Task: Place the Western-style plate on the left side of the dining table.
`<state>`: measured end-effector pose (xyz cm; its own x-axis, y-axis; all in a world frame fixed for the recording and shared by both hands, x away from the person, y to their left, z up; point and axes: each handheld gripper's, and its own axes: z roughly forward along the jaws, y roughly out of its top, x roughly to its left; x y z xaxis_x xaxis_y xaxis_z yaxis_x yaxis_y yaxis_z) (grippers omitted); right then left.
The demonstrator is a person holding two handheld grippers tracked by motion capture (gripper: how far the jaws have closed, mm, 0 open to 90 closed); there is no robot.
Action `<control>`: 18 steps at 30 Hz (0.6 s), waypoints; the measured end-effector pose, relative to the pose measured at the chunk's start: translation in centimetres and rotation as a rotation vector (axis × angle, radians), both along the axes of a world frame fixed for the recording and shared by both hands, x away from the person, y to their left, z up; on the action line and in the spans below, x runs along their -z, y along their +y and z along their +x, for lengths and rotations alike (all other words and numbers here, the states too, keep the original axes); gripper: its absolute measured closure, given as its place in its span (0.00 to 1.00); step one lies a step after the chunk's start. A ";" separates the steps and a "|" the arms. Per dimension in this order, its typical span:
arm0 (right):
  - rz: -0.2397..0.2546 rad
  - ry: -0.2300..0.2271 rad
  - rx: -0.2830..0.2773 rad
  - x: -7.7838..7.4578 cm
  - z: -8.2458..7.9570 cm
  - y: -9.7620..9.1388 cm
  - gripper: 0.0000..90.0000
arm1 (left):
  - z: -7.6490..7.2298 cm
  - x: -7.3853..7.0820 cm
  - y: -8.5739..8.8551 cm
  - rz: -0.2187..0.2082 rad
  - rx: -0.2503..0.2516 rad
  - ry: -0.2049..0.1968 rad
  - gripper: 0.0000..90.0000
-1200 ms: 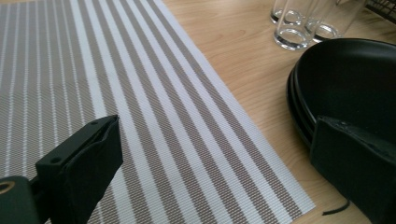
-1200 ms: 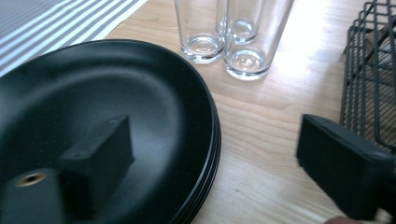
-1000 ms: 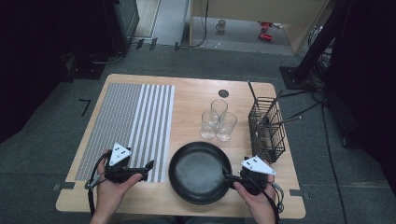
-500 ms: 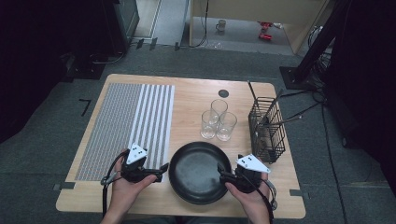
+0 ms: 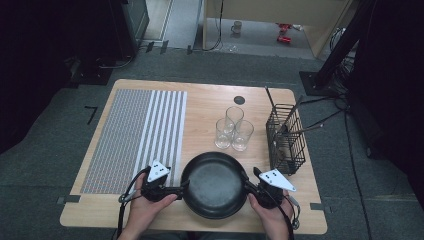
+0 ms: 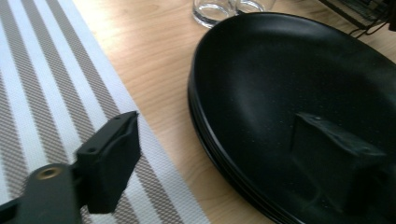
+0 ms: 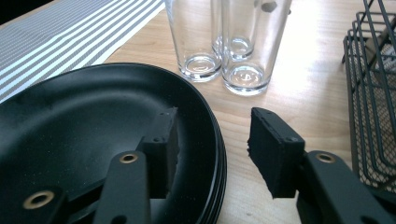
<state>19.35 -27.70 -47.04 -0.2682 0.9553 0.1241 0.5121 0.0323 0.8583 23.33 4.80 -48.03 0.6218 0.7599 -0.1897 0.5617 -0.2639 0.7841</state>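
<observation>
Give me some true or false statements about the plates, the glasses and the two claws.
1. The black plates are stacked. True; several rims show in the left gripper view.
2. The right claw straddles the stack's rim, one jaw inside and one outside. True; its jaws have just been closing, and a gap remains.
3. The left claw is clamped on a glass. False; its jaws stand either side of the plates' rim, apart from it.
4. Three glasses stand beyond the plates. True.
5. The wire basket sits on the striped mat. False; it stands on bare wood at the table's right side.
</observation>
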 end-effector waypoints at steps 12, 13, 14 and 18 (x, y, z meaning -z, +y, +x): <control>0.125 0.029 0.023 1.0 -0.8 -0.2 0.82 | -0.6 0.8 -0.2 -0.007 -0.011 0.019 0.39; 0.127 0.029 0.024 1.1 -0.9 -0.2 0.82 | -0.7 0.8 -0.2 -0.010 -0.010 0.020 0.40; 0.123 0.030 0.028 1.1 -0.9 -0.2 0.82 | -0.7 0.9 -0.2 -0.010 -0.009 0.020 0.40; 0.123 0.032 0.020 1.2 -1.0 -0.3 0.81 | -0.9 1.0 -0.4 -0.005 -0.002 0.022 0.43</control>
